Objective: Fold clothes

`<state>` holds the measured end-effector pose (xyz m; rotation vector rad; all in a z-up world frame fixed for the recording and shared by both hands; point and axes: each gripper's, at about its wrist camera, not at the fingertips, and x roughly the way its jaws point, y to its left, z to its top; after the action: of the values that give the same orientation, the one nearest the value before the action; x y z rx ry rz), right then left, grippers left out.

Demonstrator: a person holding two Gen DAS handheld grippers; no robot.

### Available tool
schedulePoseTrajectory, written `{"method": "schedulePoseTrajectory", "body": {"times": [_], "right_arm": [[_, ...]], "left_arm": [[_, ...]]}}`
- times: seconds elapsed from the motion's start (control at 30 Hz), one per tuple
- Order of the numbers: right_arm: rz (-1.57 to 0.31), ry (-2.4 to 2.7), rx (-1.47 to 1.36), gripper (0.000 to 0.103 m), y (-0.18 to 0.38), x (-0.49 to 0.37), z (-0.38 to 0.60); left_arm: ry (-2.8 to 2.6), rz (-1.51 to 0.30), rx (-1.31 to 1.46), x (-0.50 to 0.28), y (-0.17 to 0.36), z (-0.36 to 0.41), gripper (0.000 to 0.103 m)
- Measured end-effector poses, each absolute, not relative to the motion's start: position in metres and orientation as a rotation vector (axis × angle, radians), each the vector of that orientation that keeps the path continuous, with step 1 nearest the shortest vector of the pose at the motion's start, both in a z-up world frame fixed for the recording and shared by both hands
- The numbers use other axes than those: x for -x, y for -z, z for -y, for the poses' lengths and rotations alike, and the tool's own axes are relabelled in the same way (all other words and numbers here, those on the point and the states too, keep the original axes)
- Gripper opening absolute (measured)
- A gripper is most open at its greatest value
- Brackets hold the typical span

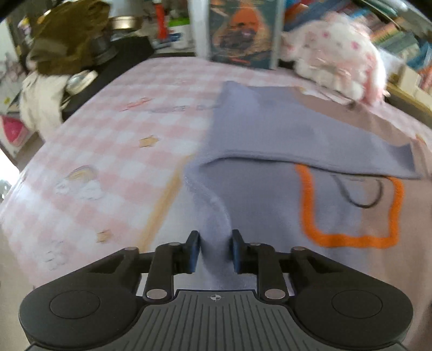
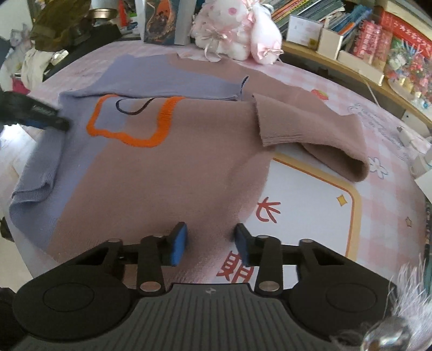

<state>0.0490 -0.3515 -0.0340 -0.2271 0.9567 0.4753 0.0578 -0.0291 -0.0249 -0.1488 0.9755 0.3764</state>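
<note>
A lilac and dusty-pink sweater point(image 2: 167, 162) with an orange outline patch point(image 2: 135, 121) lies spread on the pink checked bedspread point(image 1: 108, 135). Its lilac sleeve is folded across the chest; the pink sleeve point(image 2: 310, 129) lies folded at the right. In the left wrist view my left gripper point(image 1: 215, 251) has a lifted fold of the sweater's lilac side point(image 1: 216, 216) between its blue pads. My right gripper point(image 2: 210, 245) is open over the pink hem, with cloth between the spread fingers. The left gripper also shows in the right wrist view point(image 2: 46, 118).
A white and pink plush toy point(image 2: 232, 32) and a picture box point(image 2: 164, 21) stand at the bed's far edge. An olive garment point(image 2: 59, 24) is piled at the far left. Shelves of books and boxes point(image 2: 364, 46) run along the right.
</note>
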Motion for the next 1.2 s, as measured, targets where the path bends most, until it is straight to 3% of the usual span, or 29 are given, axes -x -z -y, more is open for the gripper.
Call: {"method": "schedulePoseTrajectory", "body": {"times": [0.2,0.23,0.3,0.5,0.63,0.73,0.87,1.2], "right_arm": [[-0.972,-0.399,0.164,0.030,0.035,-0.044,0.350],[-0.979,-0.384,0.139,0.026,0.035,-0.045,0.349],[-1.004,-0.363,0.082,0.017,0.035,-0.045,0.346],[-1.064,-0.387,0.026,0.013,0.031,-0.034,0.318],[-1.076,-0.446,0.071,0.013,0.031,-0.022,0.294],[-1.067,-0.433,0.083,0.013,0.032,-0.019,0.290],[-1.042,-0.380,0.093,0.013,0.031,-0.019,0.294],[-1.019,-0.462,0.113,0.015,0.036,-0.019,0.301]], "left_arm": [[-0.186,-0.998,0.280,-0.035,0.031,-0.016,0.022],[-0.155,-0.999,0.255,-0.035,0.031,-0.016,0.013],[-0.135,-1.000,0.177,-0.036,0.033,-0.015,0.010],[-0.143,-1.018,0.106,-0.045,0.033,-0.053,0.023],[-0.157,-0.912,-0.072,-0.048,0.003,-0.050,0.024],[-0.047,-0.808,-0.098,-0.058,-0.017,-0.026,0.031],[0.206,-0.766,-0.088,-0.090,-0.022,0.029,0.031],[0.464,-0.682,-0.460,-0.133,0.023,0.213,0.031]]}}
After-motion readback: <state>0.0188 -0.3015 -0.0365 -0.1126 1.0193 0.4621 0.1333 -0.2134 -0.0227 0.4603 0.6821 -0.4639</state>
